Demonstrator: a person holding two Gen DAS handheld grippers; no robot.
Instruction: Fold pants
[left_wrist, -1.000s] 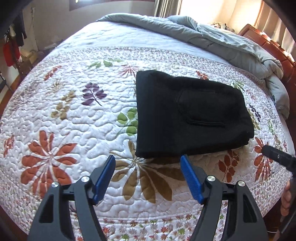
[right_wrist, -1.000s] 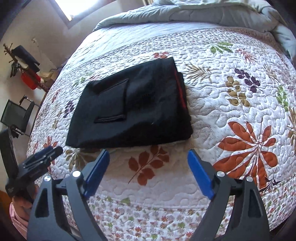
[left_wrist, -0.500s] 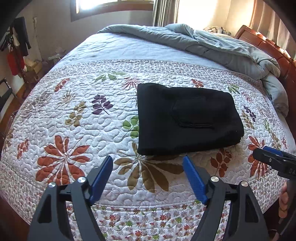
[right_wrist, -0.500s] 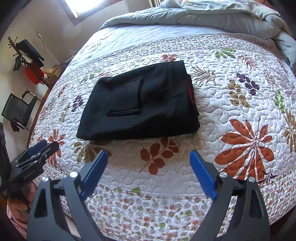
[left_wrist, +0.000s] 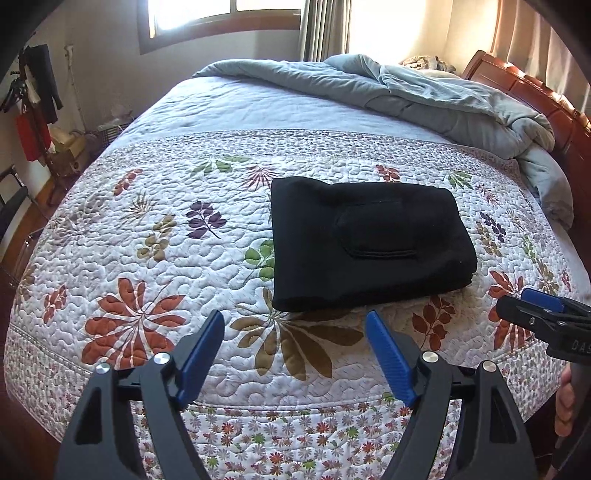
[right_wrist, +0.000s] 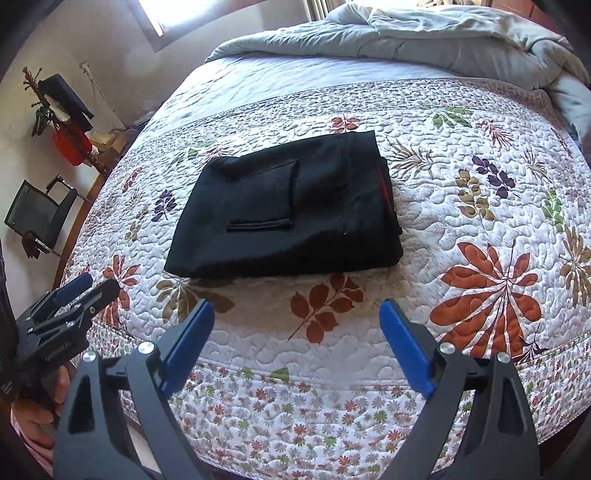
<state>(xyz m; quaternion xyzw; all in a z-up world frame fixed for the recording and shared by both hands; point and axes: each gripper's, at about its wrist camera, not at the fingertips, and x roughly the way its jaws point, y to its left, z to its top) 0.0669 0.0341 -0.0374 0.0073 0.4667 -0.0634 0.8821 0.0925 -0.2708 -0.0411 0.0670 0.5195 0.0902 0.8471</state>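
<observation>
A bed with a leaf-patterned quilt (left_wrist: 155, 229) fills most of the frame. A grey duvet (left_wrist: 424, 99) lies bunched along the top by a reddish wooden headboard (left_wrist: 535, 96). A bright window (left_wrist: 221, 14) sits upper left, beside curtains (left_wrist: 325, 29). At far left stands what may be a coat rack (right_wrist: 62, 114).

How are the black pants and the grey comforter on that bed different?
The black pants are folded into a neat flat rectangle; the grey comforter lies bunched and rumpled. The pants sit mid-bed on the floral quilt; the comforter is heaped along the far end. Neither is touched by a gripper.
</observation>
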